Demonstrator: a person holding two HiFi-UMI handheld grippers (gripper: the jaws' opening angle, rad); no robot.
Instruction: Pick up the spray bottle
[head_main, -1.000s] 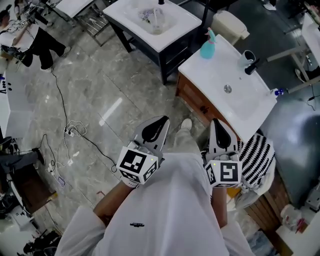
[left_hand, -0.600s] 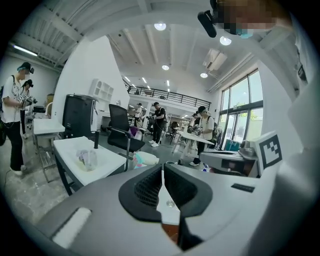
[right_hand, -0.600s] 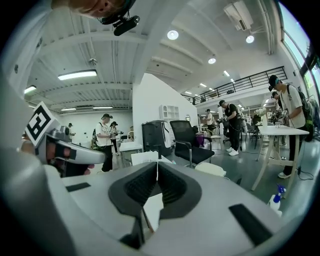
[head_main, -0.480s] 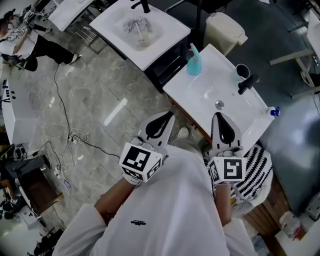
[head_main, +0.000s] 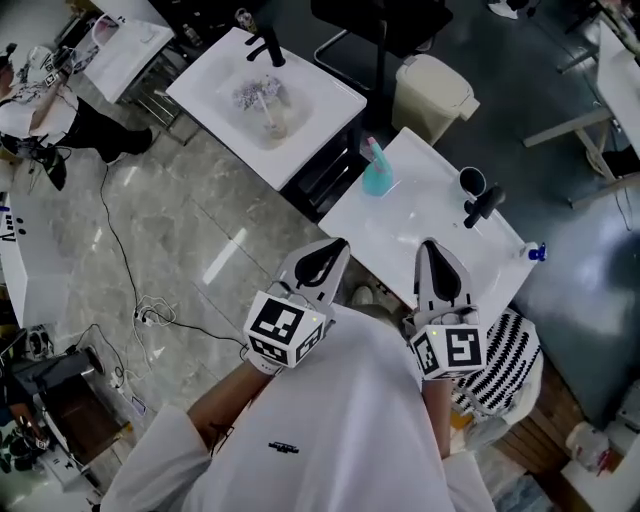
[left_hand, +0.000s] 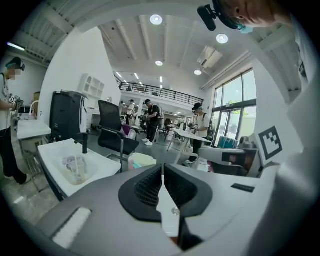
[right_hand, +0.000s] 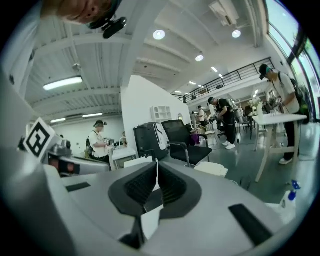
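One spray bottle (head_main: 376, 172) at the near basin's (head_main: 400, 240) far corner, bare top beside it, far basin (head_main: 215, 75) beyond; left gripper (head_main: 336, 246) and right gripper (head_main: 430, 246) both closed, empty.

I see a glossy, stone-look floor (head_main: 190, 215) on the left. The basin (head_main: 400, 238) looks smooth and white; the bottle (head_main: 376, 176), teal plastic.
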